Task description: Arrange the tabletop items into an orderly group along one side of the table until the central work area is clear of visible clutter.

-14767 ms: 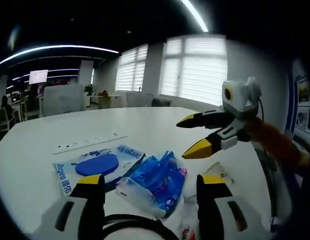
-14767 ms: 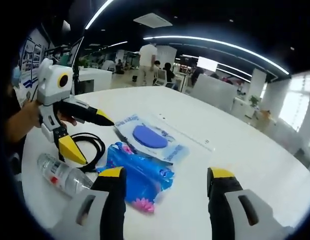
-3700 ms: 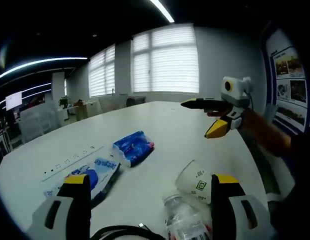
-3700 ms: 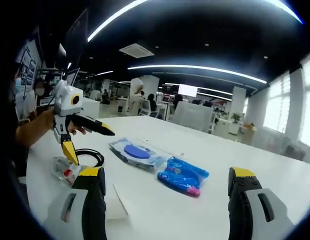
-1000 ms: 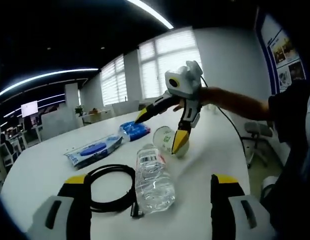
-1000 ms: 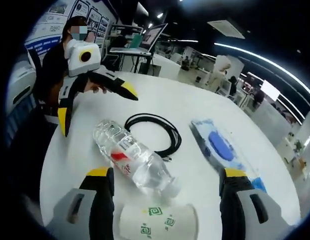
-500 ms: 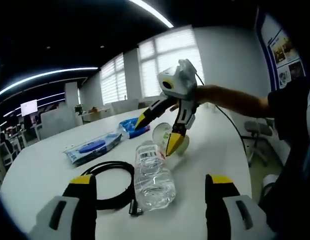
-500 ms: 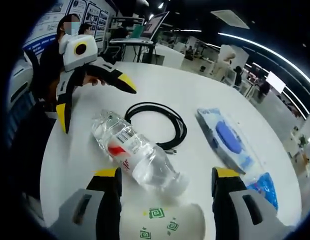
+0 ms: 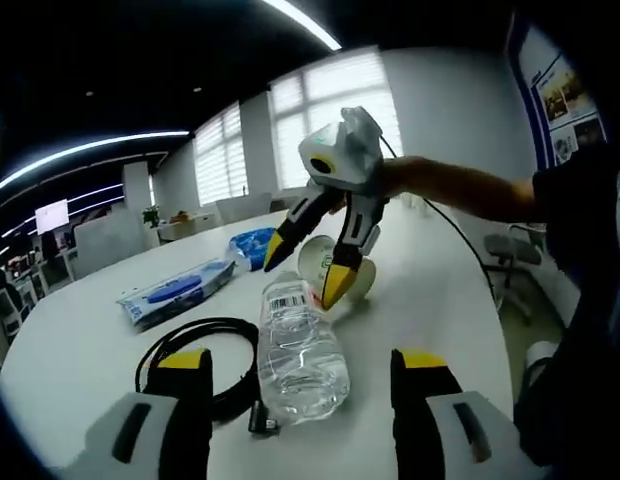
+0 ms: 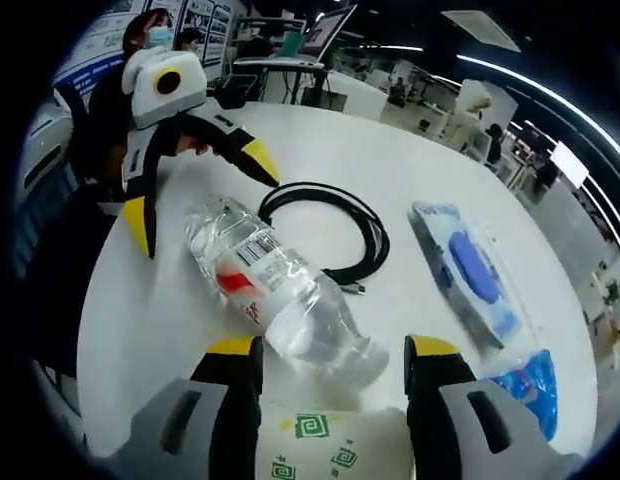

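Paper cup (image 10: pixel 325 443) lies on its side on the white tabletop (image 10: pixel 320 165) between the spread jaws of the right hand-held gripper (image 10: pixel 330 362), next to the fallen water bottle (image 10: pixel 280 298). The left hand-held gripper (image 9: pixel 302 372) is also spread, with the bottle and black cable (image 9: pixel 195 350) ahead.

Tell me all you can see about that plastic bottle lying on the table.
The water bottle is clear plastic, lying on its side on the white table. A label with red and white print wraps its middle. It looks mostly empty. The coiled black cable lies close beside it, and the paper cup sits near its narrow end. Neither tool touches it.
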A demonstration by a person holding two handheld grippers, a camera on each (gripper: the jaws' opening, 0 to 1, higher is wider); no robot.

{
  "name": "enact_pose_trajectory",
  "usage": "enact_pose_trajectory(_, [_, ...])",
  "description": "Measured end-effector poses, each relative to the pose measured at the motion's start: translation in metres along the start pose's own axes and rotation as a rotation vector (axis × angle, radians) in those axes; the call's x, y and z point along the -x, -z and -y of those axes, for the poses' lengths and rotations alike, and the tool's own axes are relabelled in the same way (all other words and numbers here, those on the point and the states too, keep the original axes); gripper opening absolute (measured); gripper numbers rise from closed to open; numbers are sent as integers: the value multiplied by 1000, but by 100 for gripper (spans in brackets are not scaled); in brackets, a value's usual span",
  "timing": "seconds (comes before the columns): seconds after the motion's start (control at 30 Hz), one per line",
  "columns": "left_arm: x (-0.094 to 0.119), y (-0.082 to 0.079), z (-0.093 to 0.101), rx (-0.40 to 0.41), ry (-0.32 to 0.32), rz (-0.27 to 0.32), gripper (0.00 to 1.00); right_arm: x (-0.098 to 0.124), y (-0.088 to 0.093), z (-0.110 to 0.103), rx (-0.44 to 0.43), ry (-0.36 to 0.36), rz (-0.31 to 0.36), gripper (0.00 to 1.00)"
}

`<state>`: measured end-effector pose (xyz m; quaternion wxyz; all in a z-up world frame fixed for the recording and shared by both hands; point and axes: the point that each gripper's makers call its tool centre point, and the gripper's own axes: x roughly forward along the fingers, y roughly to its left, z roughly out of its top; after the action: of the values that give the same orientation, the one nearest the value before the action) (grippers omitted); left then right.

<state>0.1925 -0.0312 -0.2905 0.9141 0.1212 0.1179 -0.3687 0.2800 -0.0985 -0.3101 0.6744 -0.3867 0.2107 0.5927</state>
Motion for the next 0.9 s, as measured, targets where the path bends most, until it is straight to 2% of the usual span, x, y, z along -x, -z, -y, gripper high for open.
enact_pose_trajectory(0.27, [-2,2,2,-10,18,-9,56,-2,3,-1,14,-20,-30,46])
enact_pose_trajectory(0.47, [-4,5,7,-18,50,-15,46,-2,5,0,7,-29,-42,46])
enact_pose_trajectory(0.67, [-6,7,2,-15,43,-27,43,-4,10,4,49,-47,-89,42])
enact_pose_trajectory(0.9, [-7,7,-1,-20,30,-31,40,-4,12,8,95,-24,-116,35])
